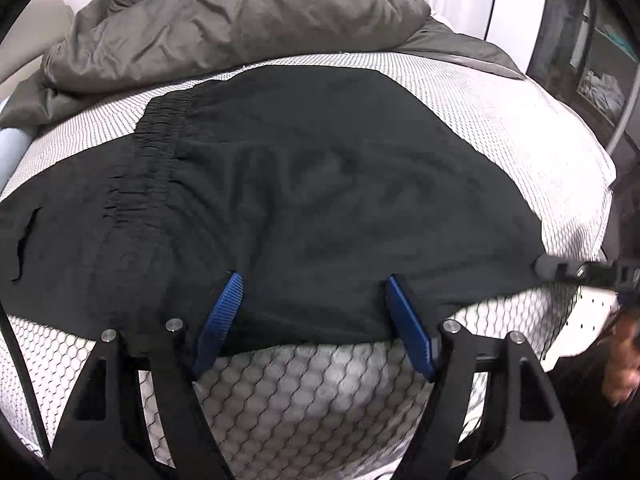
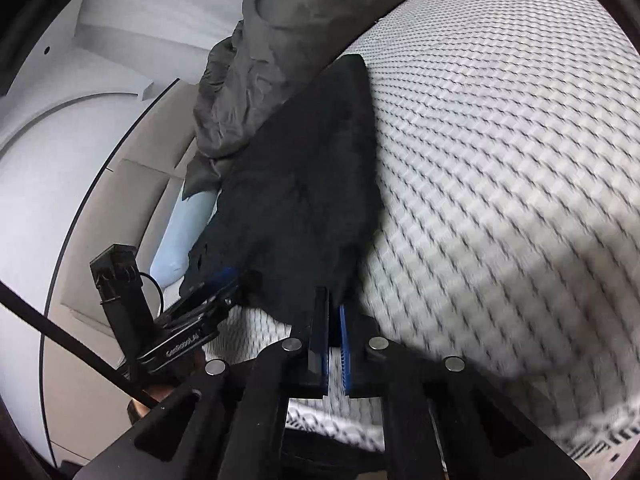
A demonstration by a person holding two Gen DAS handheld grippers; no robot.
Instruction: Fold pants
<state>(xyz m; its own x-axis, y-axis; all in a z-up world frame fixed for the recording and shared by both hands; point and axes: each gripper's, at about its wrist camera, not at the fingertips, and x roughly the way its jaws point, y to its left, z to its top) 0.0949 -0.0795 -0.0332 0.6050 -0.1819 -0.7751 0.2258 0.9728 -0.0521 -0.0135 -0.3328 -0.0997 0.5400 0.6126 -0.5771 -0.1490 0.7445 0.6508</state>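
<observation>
Black pants (image 1: 304,184) lie spread on a white honeycomb-patterned mattress (image 1: 312,392), elastic waistband (image 1: 156,148) at the left. My left gripper (image 1: 314,284) is open, its blue pads straddling the near edge of the pants. My right gripper (image 2: 334,300) is shut on the near corner of the pants (image 2: 304,200). It shows in the left wrist view (image 1: 560,268) pinching the right edge. The left gripper shows in the right wrist view (image 2: 208,300) at the pants' edge.
A crumpled grey duvet (image 1: 224,20) lies on the far side of the mattress, touching the pants' far edge. A light blue pillow (image 2: 184,232) lies at the bed's side. Shelving (image 1: 600,80) stands to the right of the bed.
</observation>
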